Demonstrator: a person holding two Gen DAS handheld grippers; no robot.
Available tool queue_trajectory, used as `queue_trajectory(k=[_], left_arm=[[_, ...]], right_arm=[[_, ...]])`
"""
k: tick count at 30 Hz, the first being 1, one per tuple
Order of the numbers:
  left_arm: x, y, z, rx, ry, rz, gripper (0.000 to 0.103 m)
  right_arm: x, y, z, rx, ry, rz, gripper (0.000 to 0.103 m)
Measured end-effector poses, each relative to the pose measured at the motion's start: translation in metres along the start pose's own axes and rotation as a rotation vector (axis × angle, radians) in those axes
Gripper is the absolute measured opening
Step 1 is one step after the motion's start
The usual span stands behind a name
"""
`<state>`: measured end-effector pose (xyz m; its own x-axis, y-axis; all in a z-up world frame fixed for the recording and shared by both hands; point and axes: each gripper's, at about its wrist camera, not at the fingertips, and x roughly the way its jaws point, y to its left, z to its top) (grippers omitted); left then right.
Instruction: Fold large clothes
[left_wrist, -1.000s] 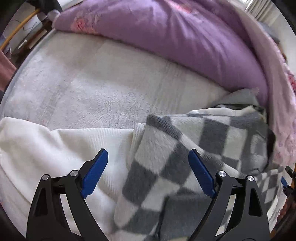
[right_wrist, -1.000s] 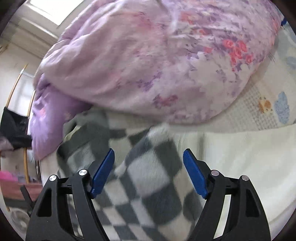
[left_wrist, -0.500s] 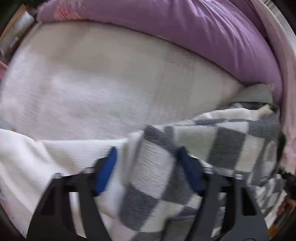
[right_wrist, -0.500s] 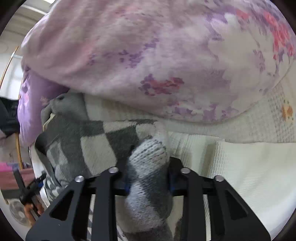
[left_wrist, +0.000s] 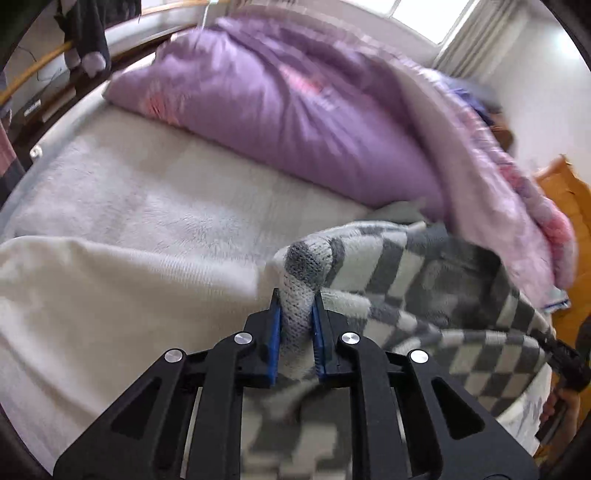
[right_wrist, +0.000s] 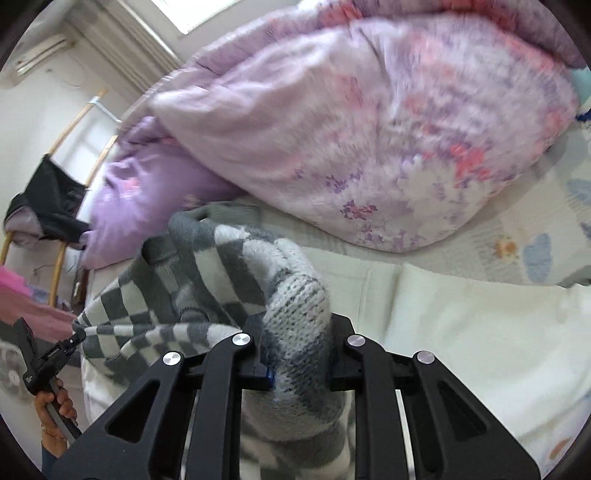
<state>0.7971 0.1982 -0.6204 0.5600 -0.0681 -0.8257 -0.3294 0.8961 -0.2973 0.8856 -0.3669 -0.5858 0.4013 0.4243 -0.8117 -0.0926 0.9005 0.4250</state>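
Observation:
A grey-and-white checkered knit sweater (left_wrist: 424, 280) lies on the bed over a cream garment (left_wrist: 110, 295). My left gripper (left_wrist: 296, 314) is shut on a bunched corner of the sweater and holds it lifted. My right gripper (right_wrist: 299, 354) is shut on another bunched corner of the sweater (right_wrist: 221, 266), which hangs stretched between the two grippers. The left gripper also shows at the lower left of the right wrist view (right_wrist: 70, 343), and the right gripper at the right edge of the left wrist view (left_wrist: 561, 354).
A purple pillow (left_wrist: 295, 110) and a floral pink quilt (right_wrist: 369, 129) lie along the far side of the bed. A fluffy white blanket (left_wrist: 147, 192) covers the mattress. A cream garment (right_wrist: 480, 332) lies to the right. A wooden rack with dark clothes (right_wrist: 48, 199) stands beside the bed.
Both grippers have gone from open to shut on the sweater's corners. Both have lifted, pulling the sweater up off the bed.

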Motion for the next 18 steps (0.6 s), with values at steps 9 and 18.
queue_trajectory(k=[9, 18], left_arm=[[-0.119, 0.043, -0.125, -0.099, 0.037, -0.051, 0.015], [-0.114, 0.091, -0.244, -0.255, 0.212, 0.063, 0.022]], right_arm=[[-0.112, 0.004, -0.126, -0.015, -0.008, 0.083, 0.017], [-0.100, -0.031, -0.263, 0.044, 0.199, -0.021, 0.026]])
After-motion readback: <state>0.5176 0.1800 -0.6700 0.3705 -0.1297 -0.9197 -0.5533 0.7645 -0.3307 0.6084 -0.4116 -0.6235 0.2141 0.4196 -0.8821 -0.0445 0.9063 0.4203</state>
